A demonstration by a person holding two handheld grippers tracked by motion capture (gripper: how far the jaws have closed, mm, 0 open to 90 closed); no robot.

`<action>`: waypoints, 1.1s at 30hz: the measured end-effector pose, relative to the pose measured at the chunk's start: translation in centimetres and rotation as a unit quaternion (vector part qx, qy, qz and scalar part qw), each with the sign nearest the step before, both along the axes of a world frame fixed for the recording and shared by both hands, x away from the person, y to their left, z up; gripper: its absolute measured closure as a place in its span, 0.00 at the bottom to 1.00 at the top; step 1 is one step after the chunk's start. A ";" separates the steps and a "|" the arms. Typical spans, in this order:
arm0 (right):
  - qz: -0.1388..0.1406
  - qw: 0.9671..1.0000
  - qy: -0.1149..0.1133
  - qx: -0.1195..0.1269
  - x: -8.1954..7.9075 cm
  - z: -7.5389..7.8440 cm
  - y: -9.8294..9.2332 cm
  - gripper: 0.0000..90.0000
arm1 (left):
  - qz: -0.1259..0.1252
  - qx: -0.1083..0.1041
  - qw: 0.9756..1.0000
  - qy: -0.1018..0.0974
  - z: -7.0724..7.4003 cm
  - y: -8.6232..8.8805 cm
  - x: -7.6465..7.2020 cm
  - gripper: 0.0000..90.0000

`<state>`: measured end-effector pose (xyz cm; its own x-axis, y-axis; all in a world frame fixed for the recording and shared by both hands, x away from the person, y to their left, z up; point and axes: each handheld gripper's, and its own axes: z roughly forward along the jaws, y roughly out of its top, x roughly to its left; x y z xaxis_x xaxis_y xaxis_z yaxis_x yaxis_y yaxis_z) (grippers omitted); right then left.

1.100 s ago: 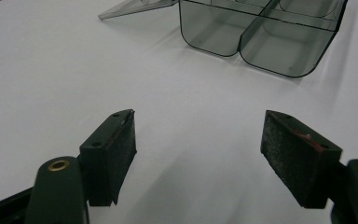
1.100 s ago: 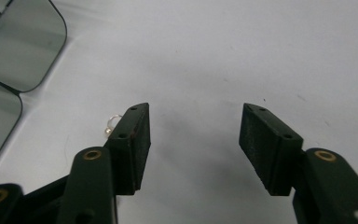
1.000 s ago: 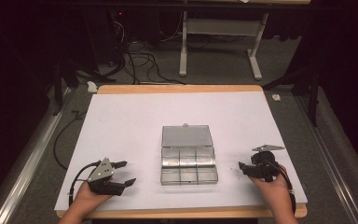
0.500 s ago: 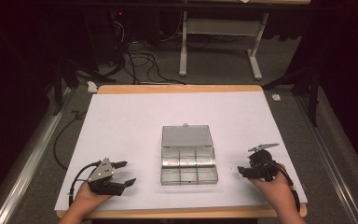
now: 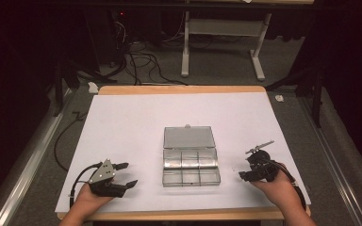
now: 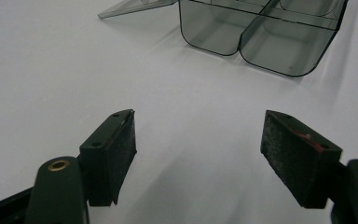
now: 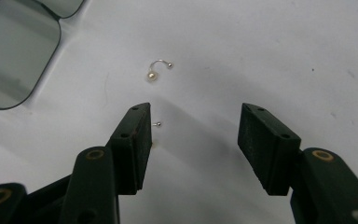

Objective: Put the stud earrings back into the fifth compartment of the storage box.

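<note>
Table covered by a white sheet [image 5: 136, 122]. Near the middle of it, a clear plastic compartment box [image 5: 191, 168], lid [image 5: 189, 137] folded flat away from the person. Six compartments, two rows of three; whether anything lies in them is not clear from the high view.

Right gripper [image 7: 193, 135]: low over the sheet to the right of the box, held in the person's right hand [image 5: 275, 186]. Jaws apart at a moderate gap and just been closing a little, with nothing gripped; between the pads only bare sheet. Just ahead of the jaws lies a small pearl earring [image 7: 156, 70]: a pale bead on a curved silver wire ending in a tiny ball. A second tiny silver ball [image 7: 158, 124] sits right beside the inner face of the jaw at the left of the right gripper view; probably touching it, though the picture is too small to settle that. A rounded corner of the box shows at the upper left of this view, well apart from the earring.

Left gripper [image 6: 198, 154]: resting low at the left of the box in the left hand [image 5: 87, 202], jaws wide apart, empty, only sheet between them. The near-left box corner lies ahead of it, not touched.
</note>
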<state>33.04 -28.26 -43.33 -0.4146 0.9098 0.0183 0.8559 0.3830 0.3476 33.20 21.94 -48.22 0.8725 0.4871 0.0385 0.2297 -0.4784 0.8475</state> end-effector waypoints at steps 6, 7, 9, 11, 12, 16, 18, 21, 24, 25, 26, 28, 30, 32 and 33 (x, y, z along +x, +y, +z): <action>0.014 1.000 0.025 -0.014 0.3 0.3 0.4 0.52 | 0.000 0.000 1.000 0.000 0.0 0.0 0.0 0.30; 0.019 0.999 0.026 -0.015 0.4 0.3 0.4 0.52 | 0.000 0.000 1.000 0.000 0.0 0.0 0.0 0.30; 0.028 0.999 0.038 -0.019 0.5 0.4 0.7 0.53 | 0.000 0.000 1.000 0.001 0.0 0.0 0.0 0.30; 0.035 0.998 0.046 -0.026 0.5 0.4 1.0 0.55 | 0.000 0.000 1.000 0.000 0.0 0.0 0.0 0.30; 0.036 0.998 0.052 -0.025 0.5 0.4 1.1 0.57 | 0.000 0.000 1.000 0.000 0.0 0.0 0.0 0.30; 0.047 0.995 0.074 -0.041 0.6 0.3 1.8 0.67 | 0.000 0.000 1.000 0.000 0.0 0.0 0.0 0.30; 0.055 0.994 0.081 -0.050 0.7 0.3 2.0 0.70 | 0.001 0.000 1.000 -0.001 0.0 0.0 0.0 0.30; 0.059 0.993 0.090 -0.053 0.8 0.3 2.2 0.74 | 0.001 0.000 1.000 0.000 0.0 0.0 0.0 0.30; 0.063 0.992 0.090 -0.053 1.0 0.5 2.3 0.80 | 0.001 0.000 1.000 0.000 0.0 0.0 0.0 0.30; 0.062 0.992 0.093 -0.051 1.0 0.6 2.4 0.81 | 0.001 0.000 1.000 0.000 0.0 0.0 0.0 0.30; 0.064 0.992 0.093 -0.051 1.1 0.7 2.4 0.82 | 0.001 0.000 1.000 0.000 0.0 0.0 0.0 0.30; 0.064 0.992 0.096 -0.050 1.2 0.7 2.6 0.83 | 0.001 0.001 1.000 0.000 0.0 0.0 0.0 0.30; 0.069 0.992 0.096 -0.051 1.2 0.5 2.7 0.84 | 0.001 0.001 1.000 -0.001 0.0 0.0 0.0 0.30; 0.070 0.991 0.097 -0.052 1.3 0.3 2.9 0.85 | 0.002 0.001 1.000 0.000 0.0 0.0 0.0 0.30; 0.069 0.991 0.097 -0.053 1.3 0.1 2.9 0.85 | 0.002 0.001 1.000 -0.001 0.0 0.0 0.0 0.30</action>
<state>34.37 -25.37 -43.22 -0.5338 0.8454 0.0182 0.8393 0.5271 0.1328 33.17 21.94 -48.22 0.8708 0.4900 0.0408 0.2301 -0.4793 0.8470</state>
